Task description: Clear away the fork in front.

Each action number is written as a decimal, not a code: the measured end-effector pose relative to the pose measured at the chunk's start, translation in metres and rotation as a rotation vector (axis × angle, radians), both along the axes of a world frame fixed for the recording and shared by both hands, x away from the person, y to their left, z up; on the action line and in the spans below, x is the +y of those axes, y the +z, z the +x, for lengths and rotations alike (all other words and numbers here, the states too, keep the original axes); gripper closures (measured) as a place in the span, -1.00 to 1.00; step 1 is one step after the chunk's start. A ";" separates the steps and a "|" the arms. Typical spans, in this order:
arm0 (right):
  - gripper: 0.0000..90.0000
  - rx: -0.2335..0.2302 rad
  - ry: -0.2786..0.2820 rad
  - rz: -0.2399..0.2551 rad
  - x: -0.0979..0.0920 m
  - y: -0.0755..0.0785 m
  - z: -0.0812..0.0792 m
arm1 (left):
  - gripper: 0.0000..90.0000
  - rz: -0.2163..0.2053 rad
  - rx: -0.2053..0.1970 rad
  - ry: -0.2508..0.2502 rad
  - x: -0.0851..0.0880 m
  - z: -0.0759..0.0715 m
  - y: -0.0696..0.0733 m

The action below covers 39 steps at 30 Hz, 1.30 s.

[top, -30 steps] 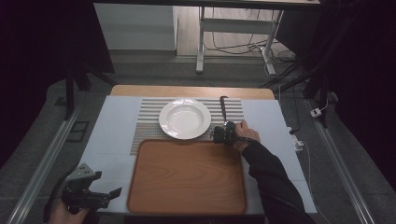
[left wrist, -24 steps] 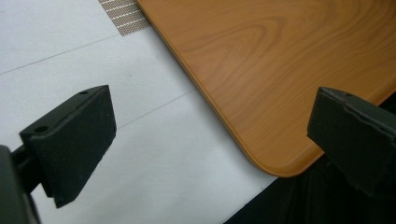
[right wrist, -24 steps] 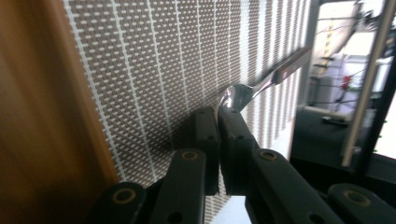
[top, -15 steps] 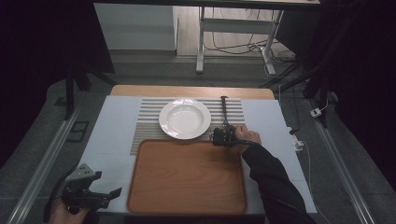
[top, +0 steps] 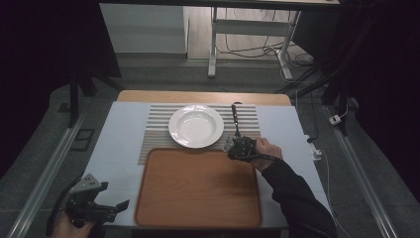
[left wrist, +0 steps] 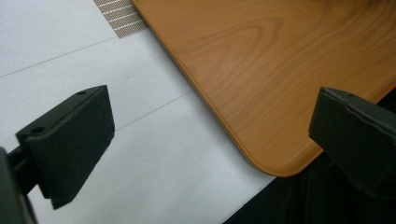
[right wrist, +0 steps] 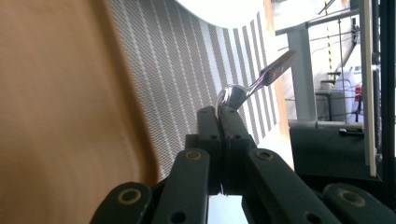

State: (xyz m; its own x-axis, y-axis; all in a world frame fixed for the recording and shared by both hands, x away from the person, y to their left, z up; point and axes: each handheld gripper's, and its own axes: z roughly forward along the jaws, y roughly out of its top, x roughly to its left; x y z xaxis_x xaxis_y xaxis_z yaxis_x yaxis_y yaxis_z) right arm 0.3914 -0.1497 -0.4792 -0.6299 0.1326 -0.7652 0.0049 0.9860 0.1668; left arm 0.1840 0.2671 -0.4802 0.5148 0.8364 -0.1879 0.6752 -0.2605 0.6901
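The right gripper (top: 237,145) is clamped on the bowl of a spoon (right wrist: 232,96), whose dark handle (top: 235,113) points toward the far edge, over the striped placemat (top: 153,134) just right of the white plate (top: 196,126). Its jaws have just closed on the spoon, and since the earlier frames the gripper has drawn nearer, to the wooden tray's (top: 198,188) far right corner. The left gripper (top: 121,204) hangs wide open and empty by the tray's near left corner.
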 end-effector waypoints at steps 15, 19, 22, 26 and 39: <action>0.99 0.151 0.008 0.289 -0.022 0.030 -0.043 | -1.00 0.006 -0.010 -0.006 -0.001 -0.001 0.001; 0.99 0.200 0.009 0.391 -0.031 0.037 -0.052 | -1.00 0.002 -0.013 -0.008 -0.001 -0.001 0.001; 0.99 0.236 0.016 0.445 -0.038 0.040 -0.057 | -1.00 -0.001 -0.016 -0.010 0.000 -0.002 0.001; 0.99 0.288 0.022 0.531 -0.048 0.046 -0.066 | -1.00 -0.007 -0.020 -0.014 0.000 -0.002 0.001; 0.99 0.413 0.065 0.702 -0.069 0.054 -0.093 | -1.00 -0.025 -0.055 -0.067 -0.007 0.000 0.006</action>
State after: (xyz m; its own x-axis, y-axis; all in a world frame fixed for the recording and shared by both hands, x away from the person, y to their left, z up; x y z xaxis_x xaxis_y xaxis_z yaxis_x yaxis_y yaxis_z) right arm 0.2987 -0.2191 -0.4252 -0.8658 0.4484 -0.2220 0.1476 0.6528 0.7430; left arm 0.1835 0.2605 -0.4745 0.5801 0.7949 -0.1782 0.6173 -0.2862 0.7328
